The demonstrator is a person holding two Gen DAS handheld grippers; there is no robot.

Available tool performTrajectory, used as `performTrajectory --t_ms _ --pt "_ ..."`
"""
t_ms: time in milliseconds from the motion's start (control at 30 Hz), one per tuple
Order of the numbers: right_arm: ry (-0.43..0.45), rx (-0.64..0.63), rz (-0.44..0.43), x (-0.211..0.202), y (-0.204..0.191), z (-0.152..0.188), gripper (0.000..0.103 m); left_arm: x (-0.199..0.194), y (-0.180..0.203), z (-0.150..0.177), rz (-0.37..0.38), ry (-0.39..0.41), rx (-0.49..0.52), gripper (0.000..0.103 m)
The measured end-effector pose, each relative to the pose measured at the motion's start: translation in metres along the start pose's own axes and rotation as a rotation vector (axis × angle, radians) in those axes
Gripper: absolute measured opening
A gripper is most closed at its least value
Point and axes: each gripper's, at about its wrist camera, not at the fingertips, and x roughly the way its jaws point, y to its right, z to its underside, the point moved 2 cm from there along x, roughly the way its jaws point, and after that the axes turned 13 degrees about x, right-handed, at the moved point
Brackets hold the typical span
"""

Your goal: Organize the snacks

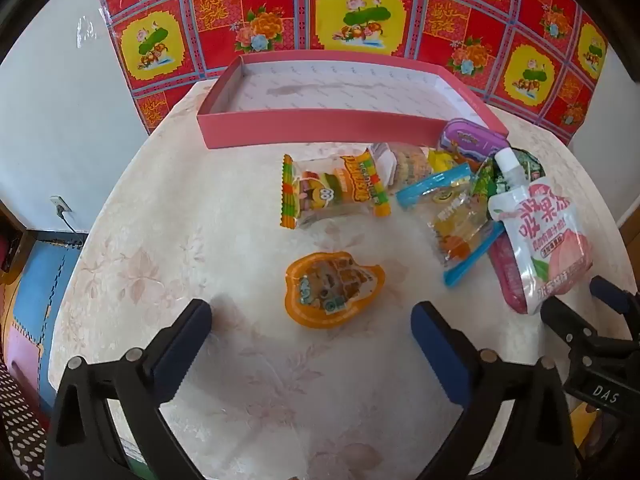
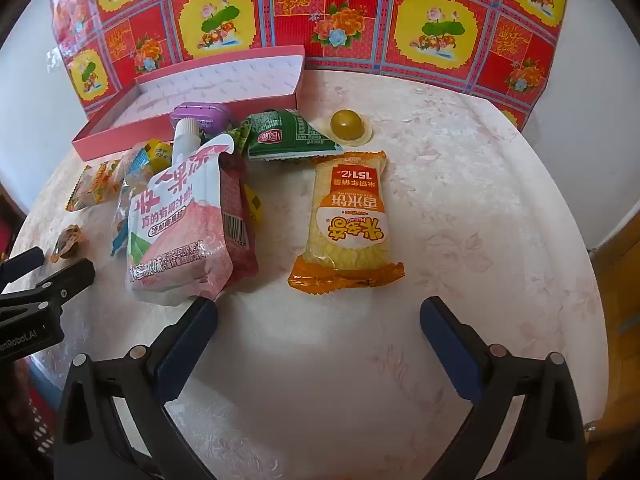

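My left gripper (image 1: 312,322) is open just short of an orange jelly cup (image 1: 334,289), which lies on the table between the line of its fingers. A burger gummy packet (image 1: 334,190), a blue-edged gummy bag (image 1: 452,216) and a pink peach jelly pouch (image 1: 540,236) lie beyond, in front of the empty pink box (image 1: 320,126). My right gripper (image 2: 320,314) is open over bare table, just short of an orange rice cracker pack (image 2: 348,220). The jelly pouch (image 2: 184,224) stands left of it, a green packet (image 2: 288,136) and a round olive jelly (image 2: 348,125) behind.
The round table (image 2: 460,200) has a floral cloth and stands against a red patterned sheet (image 1: 360,12). A purple tin (image 1: 466,140) leans at the box's right end. The right gripper's finger (image 1: 608,292) shows at the left view's right edge. Foam floor mats (image 1: 36,280) lie to the left.
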Motion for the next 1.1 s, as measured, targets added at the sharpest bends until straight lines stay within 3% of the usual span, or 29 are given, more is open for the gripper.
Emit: performTrajectory --t_ms 1100 --pt "0.007 0.003 -0.006 -0.0007 -0.0004 0.0006 0.103 0.0002 0.0001 0.0001 0.007 -0.002 -0.001 0.103"
